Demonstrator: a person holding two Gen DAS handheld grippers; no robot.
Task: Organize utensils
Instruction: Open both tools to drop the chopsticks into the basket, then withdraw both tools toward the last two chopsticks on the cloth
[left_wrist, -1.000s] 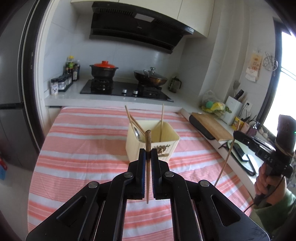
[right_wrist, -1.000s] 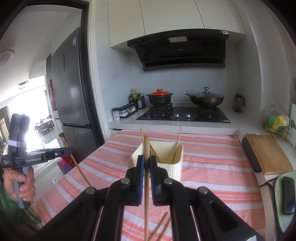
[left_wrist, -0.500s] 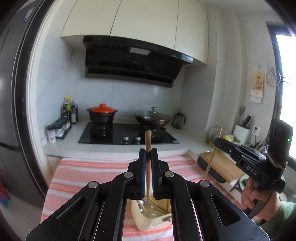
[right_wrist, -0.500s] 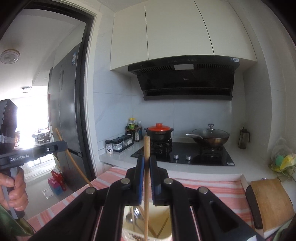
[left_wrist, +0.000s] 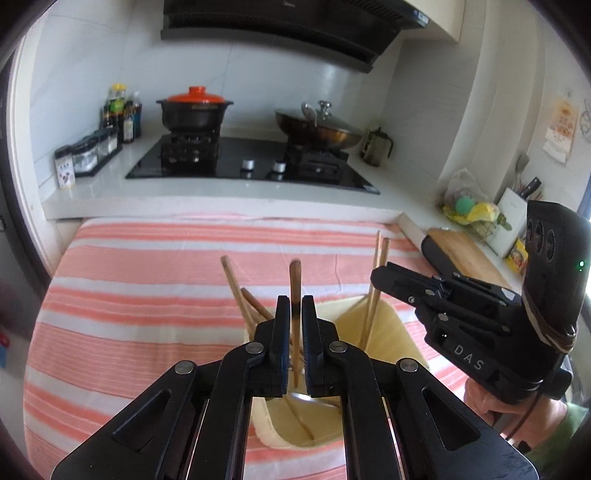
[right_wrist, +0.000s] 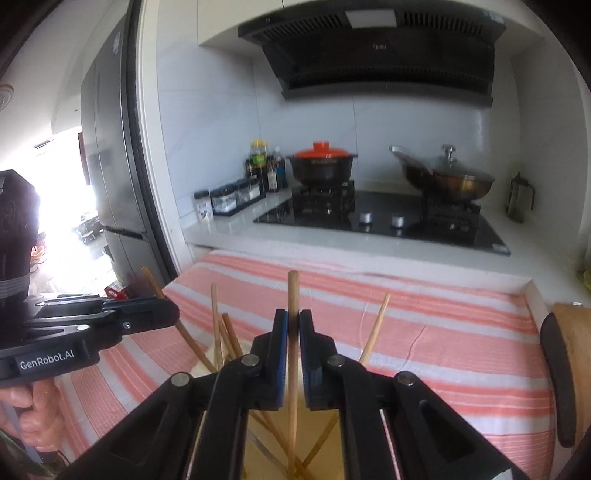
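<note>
A cream utensil holder (left_wrist: 391, 332) stands on the striped tablecloth (left_wrist: 147, 295) with several wooden chopsticks and a metal spoon (left_wrist: 306, 397) in it. My left gripper (left_wrist: 295, 301) hangs over its left part with a dark-tipped chopstick (left_wrist: 295, 280) upright between the pads, lower end inside the holder; the jaws are opening slightly. My right gripper (right_wrist: 293, 314) is shut on a pale chopstick (right_wrist: 293, 291) that reaches down into the holder (right_wrist: 332, 458). Each gripper shows in the other's view: the right gripper (left_wrist: 375, 275) and the left gripper (right_wrist: 173, 317), both held by a hand.
Behind the table runs a white counter with a hob, a red-lidded pot (left_wrist: 194, 107), a lidded wok (left_wrist: 321, 127) and spice jars (left_wrist: 88, 151). A cutting board (left_wrist: 465, 251) lies to the right. A tall fridge (right_wrist: 110, 166) stands on the left.
Both grippers have come forward and down over the holder. The two chopsticks, held above it before, now reach into it with their lower ends.
</note>
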